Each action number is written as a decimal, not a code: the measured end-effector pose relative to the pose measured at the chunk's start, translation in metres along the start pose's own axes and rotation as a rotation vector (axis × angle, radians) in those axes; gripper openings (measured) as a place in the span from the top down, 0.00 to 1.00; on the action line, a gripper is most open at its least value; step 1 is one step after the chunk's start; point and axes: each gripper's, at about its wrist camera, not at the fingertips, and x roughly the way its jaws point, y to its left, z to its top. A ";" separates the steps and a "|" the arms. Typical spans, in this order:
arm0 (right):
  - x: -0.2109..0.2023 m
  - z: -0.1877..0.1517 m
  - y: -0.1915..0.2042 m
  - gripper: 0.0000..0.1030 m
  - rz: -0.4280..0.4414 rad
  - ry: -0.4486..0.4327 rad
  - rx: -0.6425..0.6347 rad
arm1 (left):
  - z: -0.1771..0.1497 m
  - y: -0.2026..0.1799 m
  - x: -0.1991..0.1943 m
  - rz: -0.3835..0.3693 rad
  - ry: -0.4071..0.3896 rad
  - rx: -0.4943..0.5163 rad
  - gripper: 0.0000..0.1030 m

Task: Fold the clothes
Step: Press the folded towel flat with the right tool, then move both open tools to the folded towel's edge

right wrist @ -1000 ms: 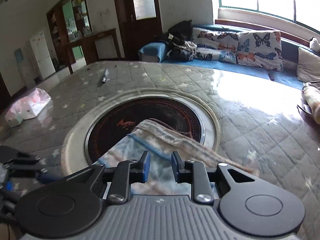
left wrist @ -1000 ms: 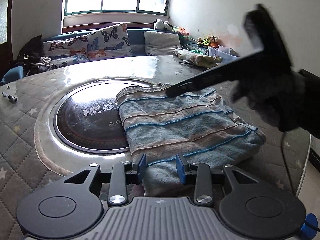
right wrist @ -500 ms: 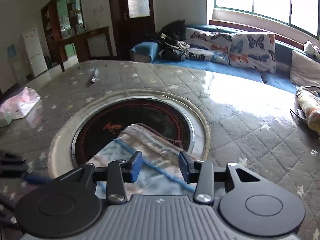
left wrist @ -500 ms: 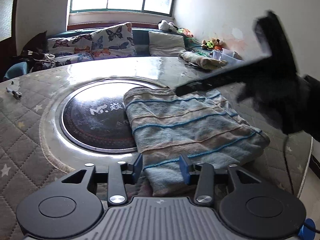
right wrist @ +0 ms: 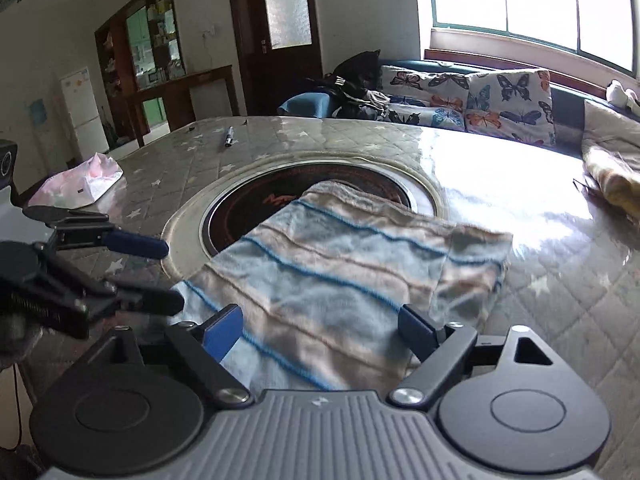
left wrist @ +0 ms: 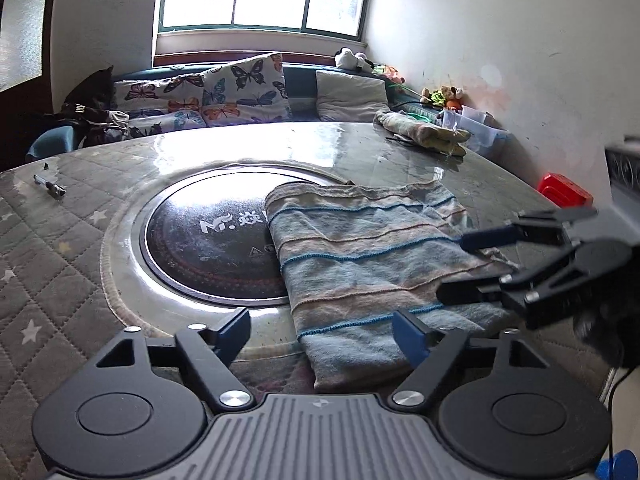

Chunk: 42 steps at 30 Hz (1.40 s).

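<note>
Both tongs, left (left wrist: 322, 330) and right (right wrist: 320, 330), have just sprung apart, releasing the folded towel (left wrist: 372, 264) near the worktop's (left wrist: 60, 264) front edge; this fold looks finished.

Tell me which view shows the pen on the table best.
The right wrist view: the pen lies lengthwise, clearly outlined on the quilted table cover. The left wrist view shows it small and distorted near the left edge.
</note>
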 end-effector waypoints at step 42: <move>-0.004 0.002 -0.047 0.00 0.035 -0.071 0.218 | 0.002 0.012 -0.002 0.070 0.017 -0.170 0.00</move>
